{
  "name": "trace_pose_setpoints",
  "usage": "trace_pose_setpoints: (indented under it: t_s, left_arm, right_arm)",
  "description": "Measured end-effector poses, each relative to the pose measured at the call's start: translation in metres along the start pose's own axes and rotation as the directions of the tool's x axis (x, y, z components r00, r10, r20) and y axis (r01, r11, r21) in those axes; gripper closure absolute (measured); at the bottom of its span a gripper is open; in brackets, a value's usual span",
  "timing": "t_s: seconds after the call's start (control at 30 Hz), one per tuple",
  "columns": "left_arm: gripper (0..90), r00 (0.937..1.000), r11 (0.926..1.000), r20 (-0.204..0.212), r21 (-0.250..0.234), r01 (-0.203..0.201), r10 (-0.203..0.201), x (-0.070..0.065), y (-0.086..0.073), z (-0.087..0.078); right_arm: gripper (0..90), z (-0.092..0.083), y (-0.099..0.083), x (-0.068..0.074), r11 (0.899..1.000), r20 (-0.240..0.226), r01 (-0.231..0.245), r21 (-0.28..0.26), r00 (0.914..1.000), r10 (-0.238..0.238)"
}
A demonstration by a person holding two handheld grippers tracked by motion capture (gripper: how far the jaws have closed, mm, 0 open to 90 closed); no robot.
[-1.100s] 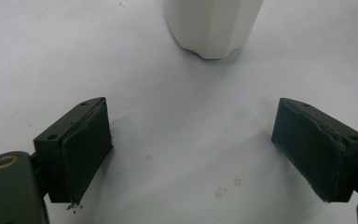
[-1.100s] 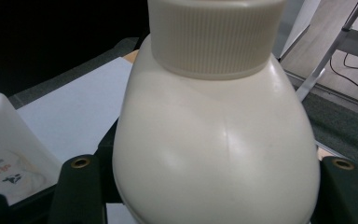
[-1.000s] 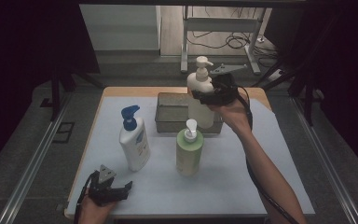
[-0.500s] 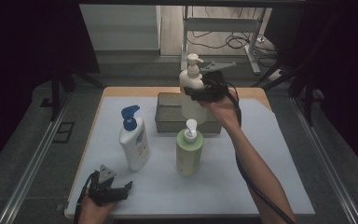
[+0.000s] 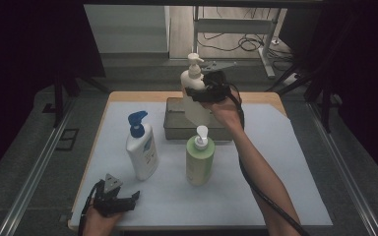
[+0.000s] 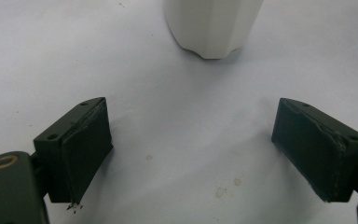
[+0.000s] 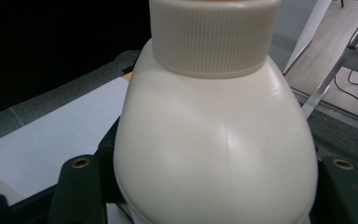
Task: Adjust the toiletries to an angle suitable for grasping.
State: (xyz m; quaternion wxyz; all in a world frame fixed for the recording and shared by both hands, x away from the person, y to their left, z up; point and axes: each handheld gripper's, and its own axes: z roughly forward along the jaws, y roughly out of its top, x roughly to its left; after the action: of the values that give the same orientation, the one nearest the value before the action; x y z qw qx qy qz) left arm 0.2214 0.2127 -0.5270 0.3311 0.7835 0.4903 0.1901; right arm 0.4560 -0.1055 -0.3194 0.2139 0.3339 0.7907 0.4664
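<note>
Black jaws of the left gripper [image 5: 120, 202] stand wide apart with nothing between them, parked at the near-left corner of the white mat [image 5: 285, 162], well short of the grey tray [image 5: 174, 129]. It hasn't shifted over the last second. In the left gripper view the pads [image 6: 81, 149] frame bare mat, with the base of the blue-pump bottle [image 6: 213, 25] just ahead.

Next out, both nearer than the tray: blue-pump bottle [image 5: 141, 147] stands upright near-left of it, green bottle [image 5: 200, 157] upright just in front of it. Neither has been touched.

Farther out, the change. The cream pump bottle [image 5: 194, 93] is clamped at the shoulder by the right gripper [image 5: 207, 93]; the right gripper view shows its body [image 7: 214, 154] wedged between the two jaws, ribbed collar above. A second ago this bottle hung over the right part of the tray; now it has slid leftward, toward the tray's middle, dipping only slightly. It hangs upright with its base against or just above the tray's interior; contact I cannot tell from here.

Judgement: the carry phase looks nearly done, and the work in hand is setting this bottle into the tray. What remains is lowering it squarely and releasing. The tall bottle could tip if let go before the base seats.
</note>
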Motion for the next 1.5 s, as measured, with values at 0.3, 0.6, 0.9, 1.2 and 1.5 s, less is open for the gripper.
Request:
trace_pose_setpoints:
  t_s: [0.3, 0.6, 0.9, 1.2, 1.5]
  left_arm:
    - [11.4, 1.0, 1.0, 0.0, 0.001, -0.001, 0.001, 0.0, 0.0, 0.0]
    - [11.5, 1.0, 1.0, 0.001, 0.004, -0.001, 0.001, 0.0, 0.0, 0.0]
    - [11.4, 1.0, 1.0, 0.001, 0.004, -0.001, 0.001, 0.0, 0.0, 0.0]
    - [11.5, 1.0, 1.0, 0.002, 0.005, -0.001, 0.001, 0.0, 0.0, 0.0]
    - [11.4, 1.0, 1.0, 0.002, 0.006, -0.002, 0.002, 0.0, 0.0, 0.0]
  right_arm:
    - [36.3, 0.02, 0.003, 0.004, 1.0, -0.011, -0.008, -0.01, 0.9999, 0.008]
    - [36.3, 0.039, -0.001, 0.008, 1.0, -0.009, 0.002, -0.021, 1.0, -0.003]
    - [36.3, 0.054, -0.007, 0.01, 1.0, -0.016, 0.006, -0.005, 0.9999, -0.006]
    - [36.3, 0.064, -0.017, 0.015, 1.0, -0.04, 0.021, 0.02, 0.999, -0.02]
    - [36.2, 0.066, -0.027, 0.016, 0.998, -0.051, 0.036, 0.042, 0.9982, -0.033]
